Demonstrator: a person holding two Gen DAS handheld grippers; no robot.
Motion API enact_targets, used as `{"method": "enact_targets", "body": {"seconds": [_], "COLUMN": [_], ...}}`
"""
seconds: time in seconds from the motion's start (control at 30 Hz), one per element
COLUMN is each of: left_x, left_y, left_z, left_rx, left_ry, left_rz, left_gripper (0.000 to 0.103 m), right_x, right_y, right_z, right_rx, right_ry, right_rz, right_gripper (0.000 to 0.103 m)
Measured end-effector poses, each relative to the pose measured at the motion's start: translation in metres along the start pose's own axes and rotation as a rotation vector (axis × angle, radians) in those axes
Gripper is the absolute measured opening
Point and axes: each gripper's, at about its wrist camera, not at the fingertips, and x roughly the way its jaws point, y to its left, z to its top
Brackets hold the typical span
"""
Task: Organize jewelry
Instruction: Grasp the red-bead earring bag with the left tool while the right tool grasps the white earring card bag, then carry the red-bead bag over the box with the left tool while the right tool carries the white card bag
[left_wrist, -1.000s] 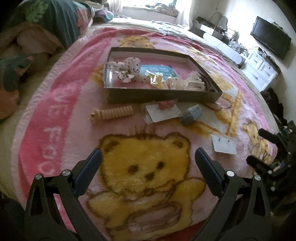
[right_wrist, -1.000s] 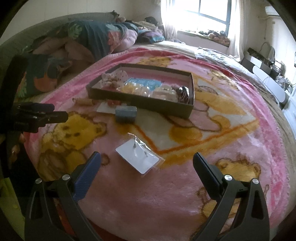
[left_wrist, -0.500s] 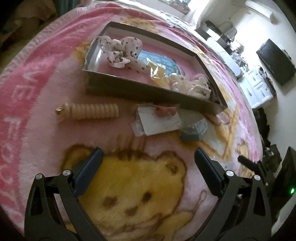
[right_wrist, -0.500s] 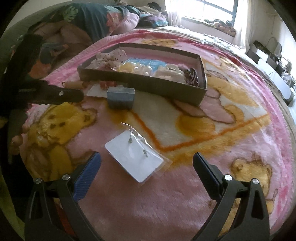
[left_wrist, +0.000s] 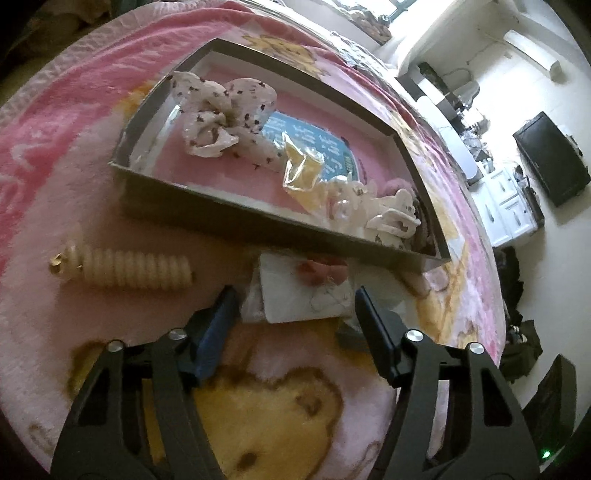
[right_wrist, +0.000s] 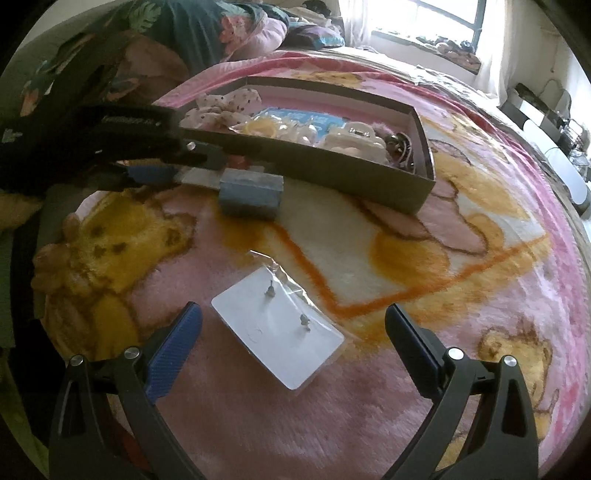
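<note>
Left wrist view: my left tool (left_wrist: 291, 306) is angled down at the pink blanket (left_wrist: 74, 206) on the bed, jaws closing, with a white card (left_wrist: 299, 295) in a clear bag lying between them. I cannot see the pads pressing on it, so no grip noted. The card lies just in front of the box (left_wrist: 258, 221), touching or nearly touching its near wall. A cream ribbed clip (left_wrist: 129, 267) lies to the card's left, apart from it. In the box: a spotted bow (left_wrist: 218, 110), a yellow bag (left_wrist: 303, 170) and white clips (left_wrist: 388, 218).

Right wrist view: my right tool (right_wrist: 293, 321) has its jaws wide apart, holding nothing. An earring card (right_wrist: 277, 332) with two studs lies flat on the blanket between the fingertips, touched by neither. A blue block (right_wrist: 251, 194) sits near the box's front wall, just right of the left tool.
</note>
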Motion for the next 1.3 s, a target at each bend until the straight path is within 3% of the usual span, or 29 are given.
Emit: {"method": "enact_targets", "body": {"seconds": [0.07, 0.23, 0.3, 0.33, 0.53, 0.73, 1.3], "left_x": [0.004, 0.005, 0.002, 0.0, -0.014, -0.036, -0.097], "left_y": [0.001, 0.001, 0.002, 0.003, -0.004, -0.018, -0.018], "left_z": [0.002, 0.004, 0.004, 0.004, 0.006, 0.007, 0.021], "left_rx": [-0.012, -0.016, -0.018, -0.018, 0.014, 0.063, 0.099], "left_ry": [-0.001, -0.016, -0.027, -0.036, -0.054, -0.1, -0.194], "left_rz": [-0.001, -0.028, -0.039, -0.046, -0.074, -0.092, -0.064], "left_gripper": [0.029, 0.021, 0.008, 0.007, 0.003, 0.001, 0.0], "right_x": [0.005, 0.011, 0.01, 0.01, -0.001, -0.008, -0.045], "right_y": [0.001, 0.003, 0.004, 0.005, 0.008, 0.006, -0.003], "right_z": [-0.001, -0.003, -0.004, -0.004, -0.012, -0.014, -0.006], "right_rx": [-0.004, -0.018, -0.026, -0.028, -0.052, -0.047, 0.039], "right_ry": [0.015, 0.021, 0.022, 0.021, 0.002, -0.012, -0.099], "right_rz": [0.002, 0.012, 0.022, 0.025, 0.058, 0.08, 0.146], "right_gripper": [0.099, 0.097, 0.088, 0.085, 0.055, 0.036, 0.032]}}
